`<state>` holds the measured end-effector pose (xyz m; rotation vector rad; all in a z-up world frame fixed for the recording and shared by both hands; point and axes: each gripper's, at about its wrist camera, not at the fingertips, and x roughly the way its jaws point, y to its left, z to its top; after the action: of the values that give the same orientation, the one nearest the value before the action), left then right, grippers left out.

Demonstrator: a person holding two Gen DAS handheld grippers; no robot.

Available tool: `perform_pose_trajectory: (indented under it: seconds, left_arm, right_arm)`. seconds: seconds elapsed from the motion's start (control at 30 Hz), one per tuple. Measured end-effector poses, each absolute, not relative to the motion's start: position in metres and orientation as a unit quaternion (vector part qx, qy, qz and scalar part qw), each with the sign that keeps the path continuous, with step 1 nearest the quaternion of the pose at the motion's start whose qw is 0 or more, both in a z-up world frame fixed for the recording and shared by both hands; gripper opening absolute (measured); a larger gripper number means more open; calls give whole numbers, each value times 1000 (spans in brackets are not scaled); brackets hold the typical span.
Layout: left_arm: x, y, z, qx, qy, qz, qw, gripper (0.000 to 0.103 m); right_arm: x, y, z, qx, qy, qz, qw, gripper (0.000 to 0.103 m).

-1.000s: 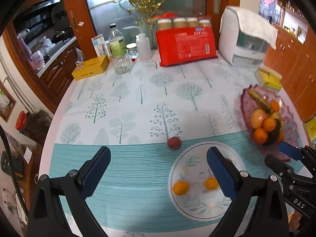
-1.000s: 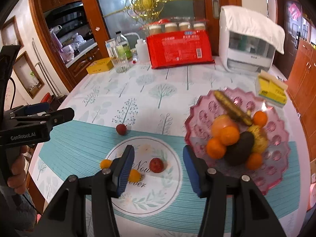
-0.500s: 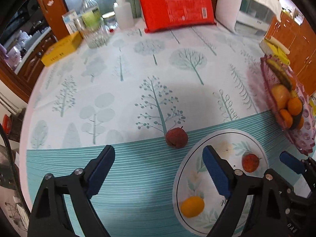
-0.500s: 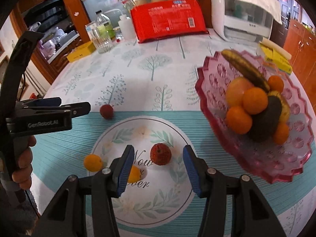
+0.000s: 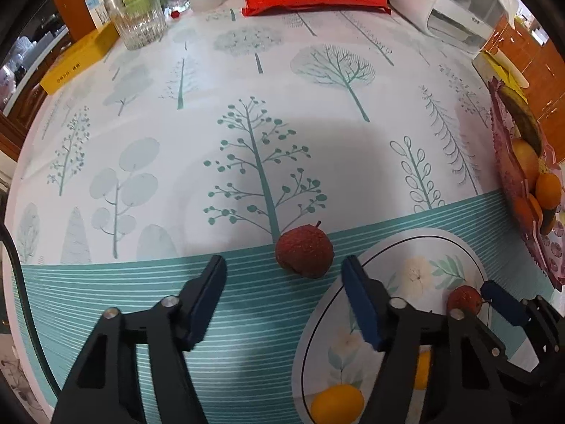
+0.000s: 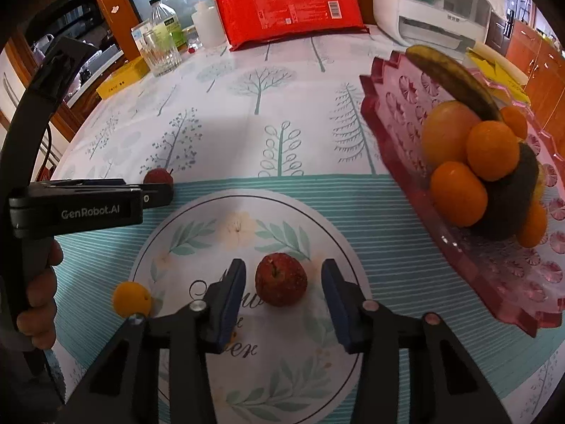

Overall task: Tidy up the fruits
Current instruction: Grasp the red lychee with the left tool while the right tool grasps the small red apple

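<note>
Left wrist view: the left gripper (image 5: 284, 275) hangs low over the tree-patterned tabletop (image 5: 247, 106), its jaws just closing in and part open, with a rough red lychee (image 5: 304, 251) lying just ahead of the gap, untouched by either pad. To its right sits the round white floral disc (image 5: 416, 275) printed on the cloth, carrying a small orange kumquat (image 5: 337, 402) and a second red lychee (image 5: 464, 298).

Right wrist view: the right gripper (image 6: 284, 291) straddles that second red lychee (image 6: 280, 279), jaws also narrowing, gaps showing on both sides, nothing gripped. The kumquat (image 6: 131, 298) lies just left of its left finger.

The scalloped pink glass fruit dish (image 6: 399, 116), piled with oranges, a dark avocado and a blackened banana, stands near on the right. Far back: a clear ribbed glass tumbler (image 6: 160, 53), a red plastic packet (image 6: 287, 7), a yellow box (image 5: 79, 58).
</note>
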<state>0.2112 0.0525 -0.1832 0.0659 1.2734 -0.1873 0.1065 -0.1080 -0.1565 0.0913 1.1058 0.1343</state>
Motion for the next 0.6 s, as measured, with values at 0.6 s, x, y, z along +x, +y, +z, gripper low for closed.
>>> perform_pose_trajectory:
  seconds: [0.6]
  left_arm:
    - [200, 49, -171, 26, 588, -99, 802, 29]
  right_arm:
    - [101, -107, -158, 48, 526, 81, 845, 31]
